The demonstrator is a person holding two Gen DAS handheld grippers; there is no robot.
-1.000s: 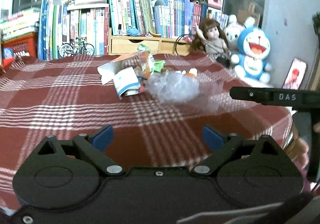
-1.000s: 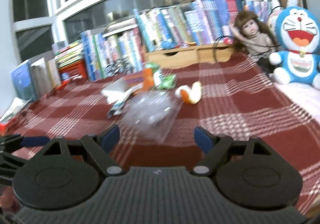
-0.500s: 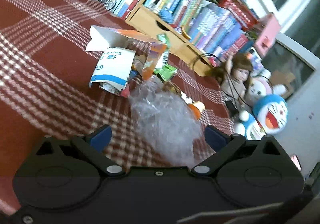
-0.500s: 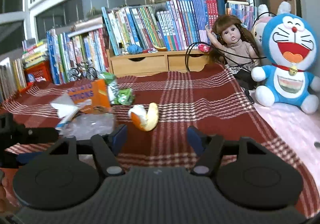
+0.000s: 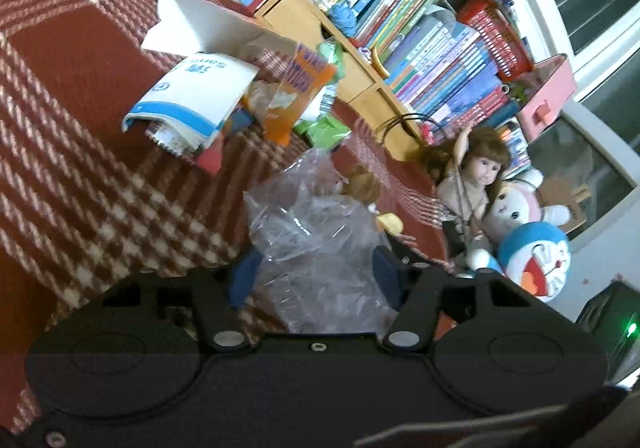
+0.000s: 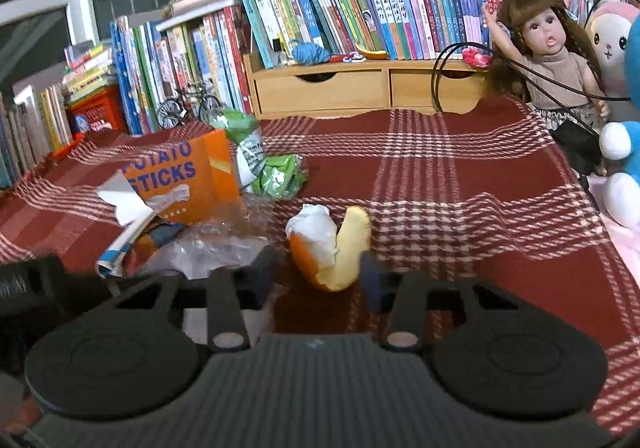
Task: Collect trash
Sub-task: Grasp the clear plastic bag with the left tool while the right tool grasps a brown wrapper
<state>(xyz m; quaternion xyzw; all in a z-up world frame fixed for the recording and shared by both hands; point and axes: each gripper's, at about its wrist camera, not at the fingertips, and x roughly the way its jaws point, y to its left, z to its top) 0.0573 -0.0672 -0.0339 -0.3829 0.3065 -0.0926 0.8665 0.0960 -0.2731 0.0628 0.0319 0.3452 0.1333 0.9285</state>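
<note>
Straddling clear bag (image 5: pixel 316 248) — left fingers (image 5: pixel 244 280) half-open

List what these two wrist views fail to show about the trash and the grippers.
- Left wrist view: the clear plastic bag lies between the left gripper fingers; actual pad contact is unclear, and its lower edge is hidden by the gripper body.
- Right wrist view: the right gripper fingertips are blurred, so contact with the orange peel is unclear.
- Both views: items under the white and blue packet are covered.
- No bin appears in either view.
</note>
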